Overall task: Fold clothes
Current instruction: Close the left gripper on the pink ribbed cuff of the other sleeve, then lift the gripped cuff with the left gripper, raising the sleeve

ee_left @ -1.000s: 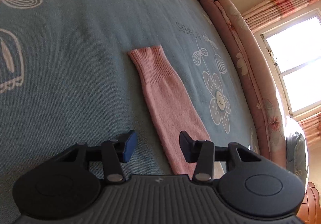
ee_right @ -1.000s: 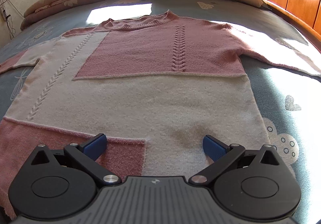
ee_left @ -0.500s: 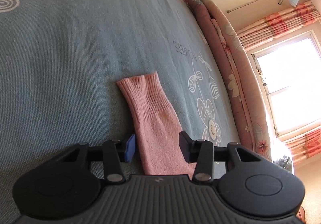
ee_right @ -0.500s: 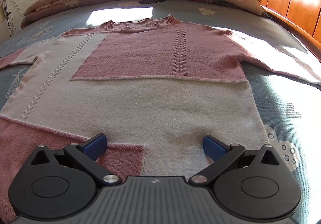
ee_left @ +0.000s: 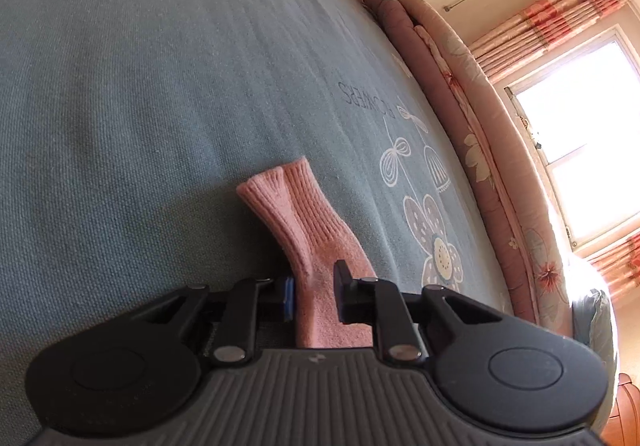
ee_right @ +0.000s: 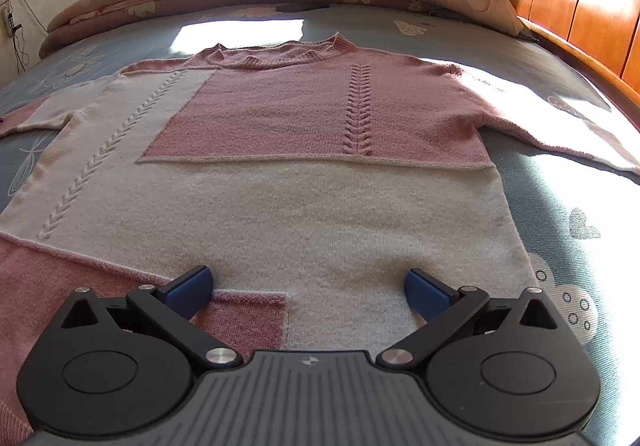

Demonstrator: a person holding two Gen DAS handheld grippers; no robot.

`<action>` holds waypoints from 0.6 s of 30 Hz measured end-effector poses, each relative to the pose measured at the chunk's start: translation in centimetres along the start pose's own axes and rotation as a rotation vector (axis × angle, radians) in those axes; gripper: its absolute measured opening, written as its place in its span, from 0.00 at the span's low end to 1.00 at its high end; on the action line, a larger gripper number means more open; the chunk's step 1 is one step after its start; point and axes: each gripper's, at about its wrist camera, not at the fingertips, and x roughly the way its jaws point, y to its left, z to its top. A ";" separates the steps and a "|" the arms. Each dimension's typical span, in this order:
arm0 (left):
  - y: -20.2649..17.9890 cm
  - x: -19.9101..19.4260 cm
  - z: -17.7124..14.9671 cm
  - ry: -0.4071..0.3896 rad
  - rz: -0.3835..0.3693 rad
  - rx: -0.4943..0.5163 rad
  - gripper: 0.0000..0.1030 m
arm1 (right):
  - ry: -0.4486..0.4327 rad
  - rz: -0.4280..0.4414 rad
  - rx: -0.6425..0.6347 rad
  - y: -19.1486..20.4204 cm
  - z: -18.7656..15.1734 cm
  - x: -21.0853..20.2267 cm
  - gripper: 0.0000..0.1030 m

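The left gripper (ee_left: 314, 296) was open beside the pink sleeve (ee_left: 308, 242) a moment ago; now it has moved over it and its jaws are clenched on the sleeve just behind the ribbed cuff (ee_left: 276, 182). I judge the sleeve fold can begin. The right gripper (ee_right: 308, 292) is wide open and holds nothing, hovering over the near hem of the sweater (ee_right: 280, 182), which lies flat on the blue bedsheet (ee_right: 560, 182), collar at the far side

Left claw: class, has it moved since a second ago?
Yes. The left claw slid along the pink knitted sleeve toward its ribbed cuff and closed on it.
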 end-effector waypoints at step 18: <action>-14.0 -8.7 -3.3 0.020 -0.009 0.321 0.04 | 0.027 0.048 0.050 -0.7 0.2 -1.1 1.00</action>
